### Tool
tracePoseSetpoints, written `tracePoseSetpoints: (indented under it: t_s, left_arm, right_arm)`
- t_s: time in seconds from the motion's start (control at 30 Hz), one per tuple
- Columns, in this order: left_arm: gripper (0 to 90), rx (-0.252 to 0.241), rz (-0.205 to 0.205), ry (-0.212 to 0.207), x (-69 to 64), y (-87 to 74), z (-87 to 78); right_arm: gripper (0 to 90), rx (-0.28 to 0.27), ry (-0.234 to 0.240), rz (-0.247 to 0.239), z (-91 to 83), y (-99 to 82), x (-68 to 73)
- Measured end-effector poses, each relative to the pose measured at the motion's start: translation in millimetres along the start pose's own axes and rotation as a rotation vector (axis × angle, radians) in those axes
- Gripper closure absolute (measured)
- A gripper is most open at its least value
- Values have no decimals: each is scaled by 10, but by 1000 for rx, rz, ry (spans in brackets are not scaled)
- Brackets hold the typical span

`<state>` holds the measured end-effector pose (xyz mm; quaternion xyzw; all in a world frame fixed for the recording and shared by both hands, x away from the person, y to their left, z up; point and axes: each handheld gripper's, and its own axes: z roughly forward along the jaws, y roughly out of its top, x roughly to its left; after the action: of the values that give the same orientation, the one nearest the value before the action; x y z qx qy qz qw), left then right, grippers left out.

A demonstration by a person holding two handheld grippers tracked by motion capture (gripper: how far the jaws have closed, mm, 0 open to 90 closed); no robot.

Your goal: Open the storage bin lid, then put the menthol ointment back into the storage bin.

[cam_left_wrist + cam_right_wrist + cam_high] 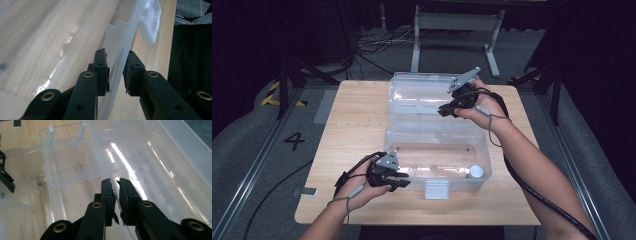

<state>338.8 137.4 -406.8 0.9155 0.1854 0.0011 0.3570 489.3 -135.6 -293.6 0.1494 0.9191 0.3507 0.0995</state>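
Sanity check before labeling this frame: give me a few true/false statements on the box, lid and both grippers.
1. The clear box stands open, its lid folded back away from the person. True.
2. The left gripper has its jaws on either side of the box's wall. True.
3. The right gripper holds the white cap. False: the cap lies in the box's near right corner, while that gripper is up by the lid with its jaws nearly together.
4. The box sits on a grey metal bench. False: it sits on a light wooden table.
5. A white latch hangs at the box's near front. True.
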Motion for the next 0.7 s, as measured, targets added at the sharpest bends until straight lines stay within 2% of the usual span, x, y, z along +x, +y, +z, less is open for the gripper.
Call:
tracePoseSetpoints:
  t_s: [0.4,0.57,0.7]
  left_arm:
    - [747,-1,1,-1,1,-2,0]
    - [747,0,-1,1,2,-1,0]
    - [747,1,-4,1,0,-1,0]
  right_arm:
    - [843,-30,30,-33,-130,-37,173]
    - [846,-31,40,-51,-196,-64,272]
    - [849,-25,44,-64,-212,-70,295]
